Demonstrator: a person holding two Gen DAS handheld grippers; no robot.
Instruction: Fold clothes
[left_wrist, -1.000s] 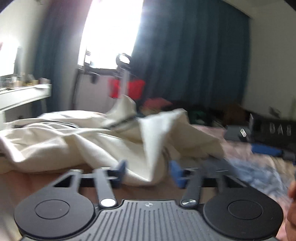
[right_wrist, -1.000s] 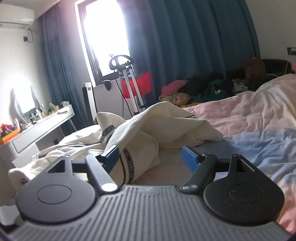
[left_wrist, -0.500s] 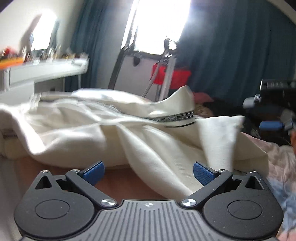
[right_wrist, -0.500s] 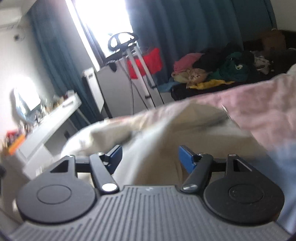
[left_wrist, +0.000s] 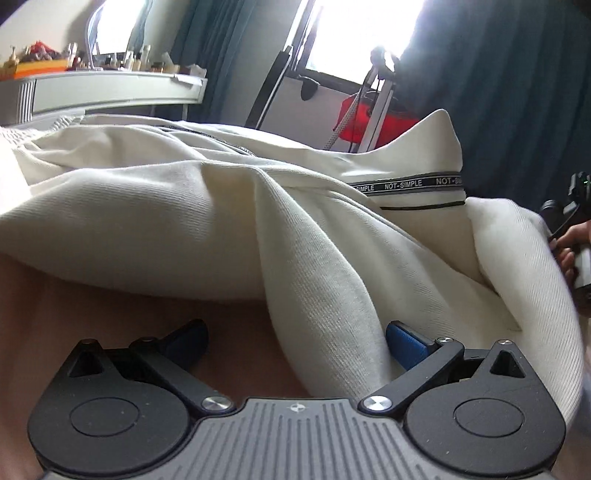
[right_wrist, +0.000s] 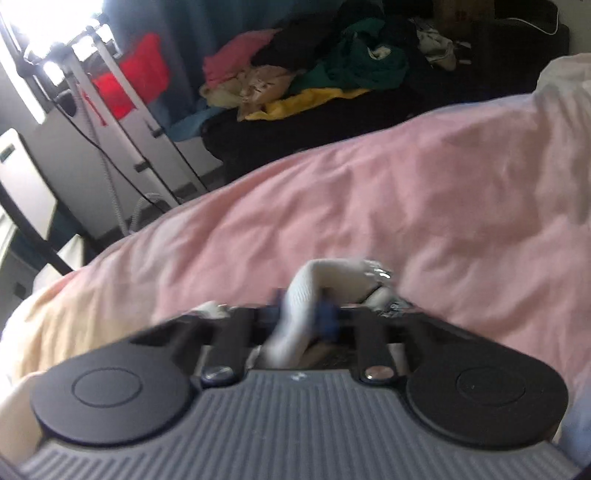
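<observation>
Gathering the cream garment (left_wrist: 229, 218) for its first fold looks like the step in hand, and doing it well means each gripper takes one clean edge, not a bunch of layers, before anything is lifted or drawn flat across the bed (right_wrist: 406, 206).

Nearest, the left gripper (left_wrist: 295, 341) has its jaws spread as wide as they go; they have just been opening. A hanging fold of the garment drops between them, lying against the blue pad on the right-hand finger, while the other finger sits apart from the cloth over bare bedding. Nothing is pinched yet. My judgement is that this gripper should slide forward until a single hem sits squarely between both pads, then close.

The right gripper (right_wrist: 301, 314) has just been closing and is now clenched on a narrow strip of white cloth (right_wrist: 295, 295) that rises between the jaws and curls over just beyond them; the picture is blurred, so which part of the garment it is I cannot tell.

Beyond the left jaws the garment lies heaped across the bed, a black lettered band (left_wrist: 410, 184) showing on a raised part. Farther off stand a desk (left_wrist: 110, 88) and dark curtains (left_wrist: 517, 92).
</observation>
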